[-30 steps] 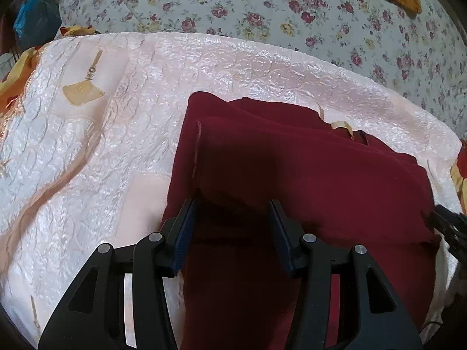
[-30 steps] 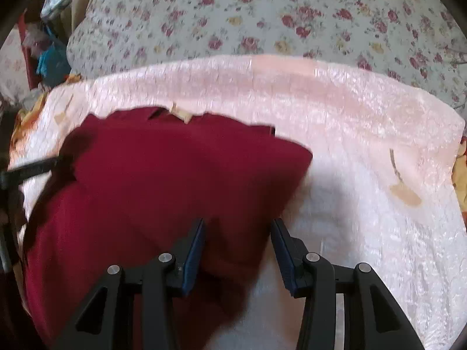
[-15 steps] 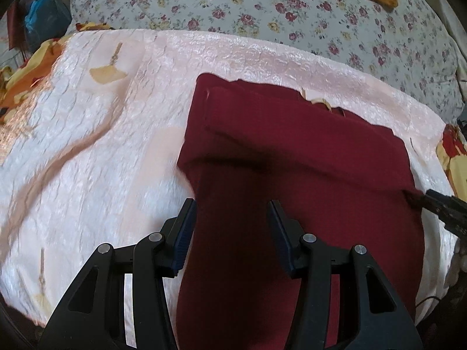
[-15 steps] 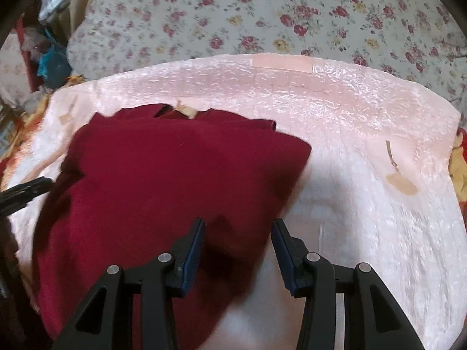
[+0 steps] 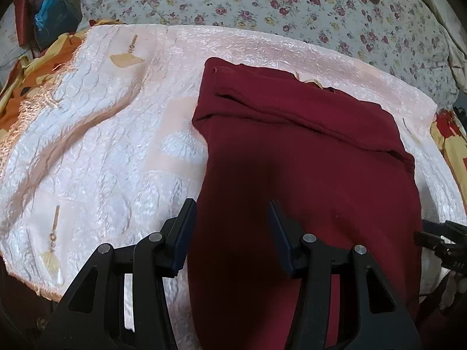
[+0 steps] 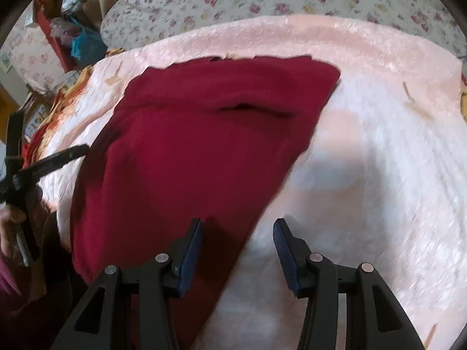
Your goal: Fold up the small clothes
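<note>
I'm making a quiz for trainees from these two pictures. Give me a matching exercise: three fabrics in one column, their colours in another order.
Things:
1. folded garment
2. satin cover under it
3. bedspread behind

Colours:
A. white with small flowers
B. dark red
C. shiny pale pink

Pairs: 1-B, 2-C, 3-A

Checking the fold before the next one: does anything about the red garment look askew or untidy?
Slightly. The folded-over band at the far end of the red garment runs slanted, with a small pucker gaping along its edge.
</note>
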A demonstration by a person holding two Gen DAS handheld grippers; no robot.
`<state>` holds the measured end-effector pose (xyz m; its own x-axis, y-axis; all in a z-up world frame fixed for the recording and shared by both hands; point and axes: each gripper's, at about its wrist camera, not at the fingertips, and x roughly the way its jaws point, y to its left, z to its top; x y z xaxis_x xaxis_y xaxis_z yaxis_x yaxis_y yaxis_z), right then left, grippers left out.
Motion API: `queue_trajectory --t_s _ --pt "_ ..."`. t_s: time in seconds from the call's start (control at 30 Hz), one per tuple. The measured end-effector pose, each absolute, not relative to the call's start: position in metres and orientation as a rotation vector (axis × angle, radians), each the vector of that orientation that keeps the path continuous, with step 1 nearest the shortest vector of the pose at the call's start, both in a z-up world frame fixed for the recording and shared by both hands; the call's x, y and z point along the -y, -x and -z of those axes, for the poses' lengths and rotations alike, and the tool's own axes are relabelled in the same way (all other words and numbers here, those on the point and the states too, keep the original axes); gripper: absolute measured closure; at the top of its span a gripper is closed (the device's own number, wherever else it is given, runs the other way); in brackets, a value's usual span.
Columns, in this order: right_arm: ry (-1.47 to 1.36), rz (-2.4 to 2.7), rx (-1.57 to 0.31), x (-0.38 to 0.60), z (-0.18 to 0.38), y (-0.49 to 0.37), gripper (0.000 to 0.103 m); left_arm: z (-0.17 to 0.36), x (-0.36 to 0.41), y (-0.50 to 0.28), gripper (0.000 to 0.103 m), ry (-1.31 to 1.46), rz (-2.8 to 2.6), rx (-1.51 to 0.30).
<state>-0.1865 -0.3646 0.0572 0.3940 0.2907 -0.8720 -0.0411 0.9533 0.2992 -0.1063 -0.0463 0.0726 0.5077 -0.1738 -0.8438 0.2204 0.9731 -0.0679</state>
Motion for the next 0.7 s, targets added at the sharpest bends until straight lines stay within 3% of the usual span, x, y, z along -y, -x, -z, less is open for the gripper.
queue_trajectory --t_s 0.47,0.53,0.57,0.6,0.7 --pt "-0.195 -0.202 -1.104 0.341 -0.048 0.179 0.055 -0.067 0.041 0.134 0.053 -0.057 0.228 -1.039" --pt "-0.126 -0.192 -1.087 0.334 -0.051 0.179 0.064 -0.066 0.040 0.138 0.053 -0.056 0.226 -1.043" --pt "-0.105 -0.183 -1.062 0.333 -0.054 0.180 0.079 -0.066 0.039 0.139 0.053 -0.056 0.225 -1.043" --pt "-0.100 -0.184 -1.043 0.335 -0.057 0.183 0.085 -0.066 0.038 0.140 0.053 -0.054 0.224 -1.043" --pt "-0.079 -0.174 -1.022 0.337 -0.060 0.185 0.088 -0.064 0.034 0.144 0.053 -0.048 0.218 -1.058"
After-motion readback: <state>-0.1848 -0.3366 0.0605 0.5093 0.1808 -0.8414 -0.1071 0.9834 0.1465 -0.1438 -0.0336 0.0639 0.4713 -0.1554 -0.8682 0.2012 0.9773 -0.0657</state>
